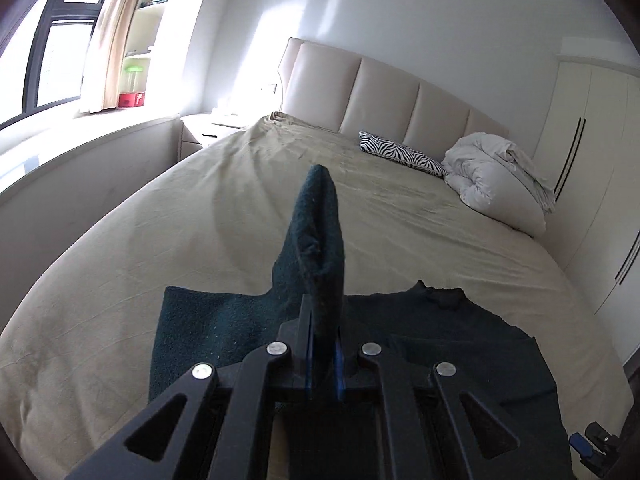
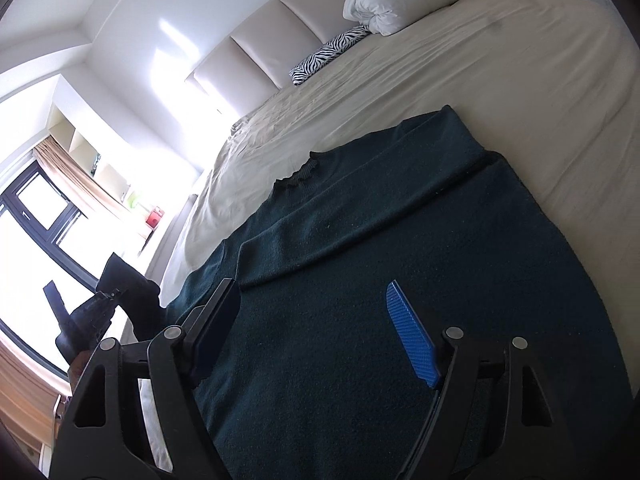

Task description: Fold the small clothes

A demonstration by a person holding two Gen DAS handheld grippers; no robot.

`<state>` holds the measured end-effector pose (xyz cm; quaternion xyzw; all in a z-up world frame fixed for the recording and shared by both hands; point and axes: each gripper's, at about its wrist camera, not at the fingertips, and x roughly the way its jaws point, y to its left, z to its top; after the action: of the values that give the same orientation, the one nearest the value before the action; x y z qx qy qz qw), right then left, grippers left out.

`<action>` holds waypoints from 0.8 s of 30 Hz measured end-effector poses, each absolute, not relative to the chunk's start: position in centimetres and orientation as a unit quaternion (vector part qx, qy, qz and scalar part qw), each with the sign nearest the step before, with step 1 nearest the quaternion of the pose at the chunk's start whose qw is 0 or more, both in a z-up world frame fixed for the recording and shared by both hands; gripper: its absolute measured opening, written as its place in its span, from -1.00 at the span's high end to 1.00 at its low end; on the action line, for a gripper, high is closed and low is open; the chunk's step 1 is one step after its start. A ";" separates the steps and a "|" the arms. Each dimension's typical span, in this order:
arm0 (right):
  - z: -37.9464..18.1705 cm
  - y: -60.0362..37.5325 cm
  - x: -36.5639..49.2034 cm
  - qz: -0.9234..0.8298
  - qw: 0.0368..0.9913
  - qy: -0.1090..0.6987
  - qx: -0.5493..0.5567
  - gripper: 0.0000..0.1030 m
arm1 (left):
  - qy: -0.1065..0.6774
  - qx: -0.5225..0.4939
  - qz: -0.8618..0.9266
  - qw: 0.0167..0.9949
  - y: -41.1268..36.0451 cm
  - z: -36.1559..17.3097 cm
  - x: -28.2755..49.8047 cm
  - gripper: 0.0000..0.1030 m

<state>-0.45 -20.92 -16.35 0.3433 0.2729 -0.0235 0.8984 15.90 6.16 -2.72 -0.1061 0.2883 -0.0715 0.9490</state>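
My left gripper (image 1: 322, 344) is clamped tight on a sleeve of the dark green sweater (image 2: 360, 280), lifted above the beige bed (image 1: 120, 240). My right gripper (image 2: 316, 324) gapes wide, fingers apart over the sweater's body spread on that bed.

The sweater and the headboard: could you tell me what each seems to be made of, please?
Sweater: dark green knit, probably wool or a fleecy blend; the matte, fuzzy, nubbly surface and ribbed collar suggest it. Headboard: padded panels in cream leather or faux leather; the smooth, softly shiny face and stitched vertical channels point that way, though which of the two cannot be told.
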 end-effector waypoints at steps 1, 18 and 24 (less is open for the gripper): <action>-16.6 -21.6 -0.7 -0.028 0.897 0.270 0.349 -0.46 | 0.291 -0.084 -0.089 0.949 3.5 -2.8 16.0 0.83; -18.6 -26.3 0.9 -0.041 0.887 0.288 0.360 -0.46 | 0.365 -0.005 -0.185 0.913 -7.7 -8.1 14.0 -0.25; -16.7 -23.6 9.1 0.017 0.887 0.332 0.320 -0.46 | 0.356 -0.050 -0.169 0.918 -1.9 -7.7 12.6 -0.25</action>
<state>9.13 -23.61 -16.68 0.3201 0.3317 0.0170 0.8873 12.58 -1.88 -7.74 -0.0503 0.3562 -0.1695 0.9175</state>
